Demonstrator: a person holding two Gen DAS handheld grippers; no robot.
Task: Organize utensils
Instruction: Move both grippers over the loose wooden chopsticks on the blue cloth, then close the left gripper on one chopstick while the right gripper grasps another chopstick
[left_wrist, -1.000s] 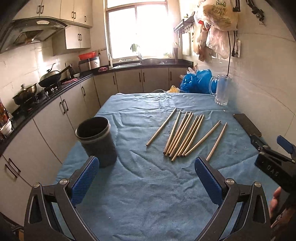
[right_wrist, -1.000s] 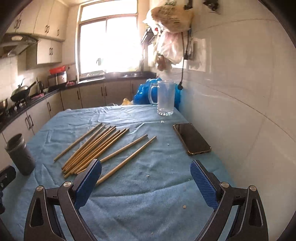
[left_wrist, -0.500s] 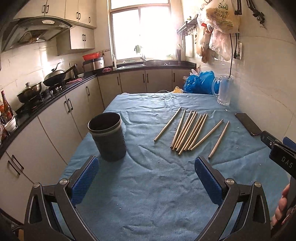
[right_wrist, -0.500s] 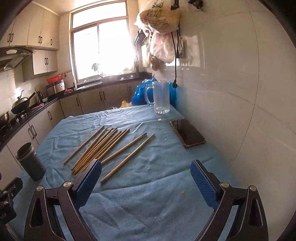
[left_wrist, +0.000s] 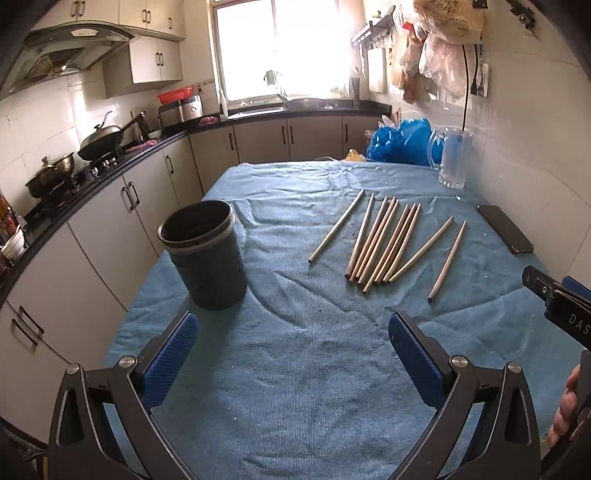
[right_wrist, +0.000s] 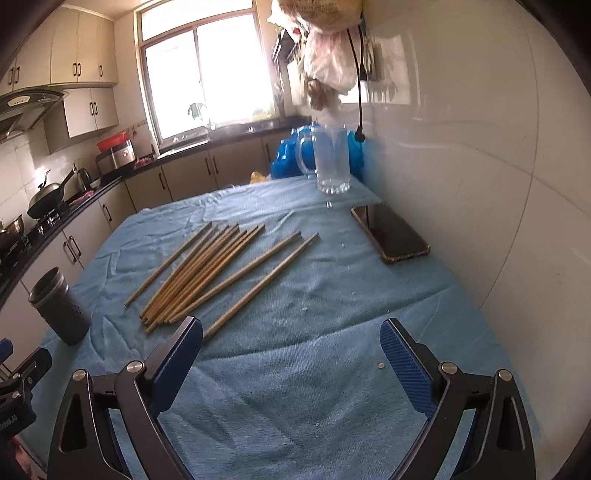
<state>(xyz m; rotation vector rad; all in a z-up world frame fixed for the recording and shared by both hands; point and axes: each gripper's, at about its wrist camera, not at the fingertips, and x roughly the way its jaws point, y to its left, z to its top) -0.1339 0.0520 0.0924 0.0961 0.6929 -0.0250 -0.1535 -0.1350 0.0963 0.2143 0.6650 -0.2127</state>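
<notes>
Presently, the left gripper (left_wrist: 293, 341) and right gripper (right_wrist: 291, 349) both hover spread wide and empty above the blue cloth-covered table (left_wrist: 295, 387), wooden chopsticks (left_wrist: 384, 245) lying loose beside the upright dark cylindrical holder (left_wrist: 205, 254).

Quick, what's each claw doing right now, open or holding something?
Left claw: open, holding nothing.
Right claw: open, holding nothing.

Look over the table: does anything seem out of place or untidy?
Yes. The chopsticks lie loose and fanned out on the blue cloth, none in the dark holder. A phone lies near the wall.
</notes>
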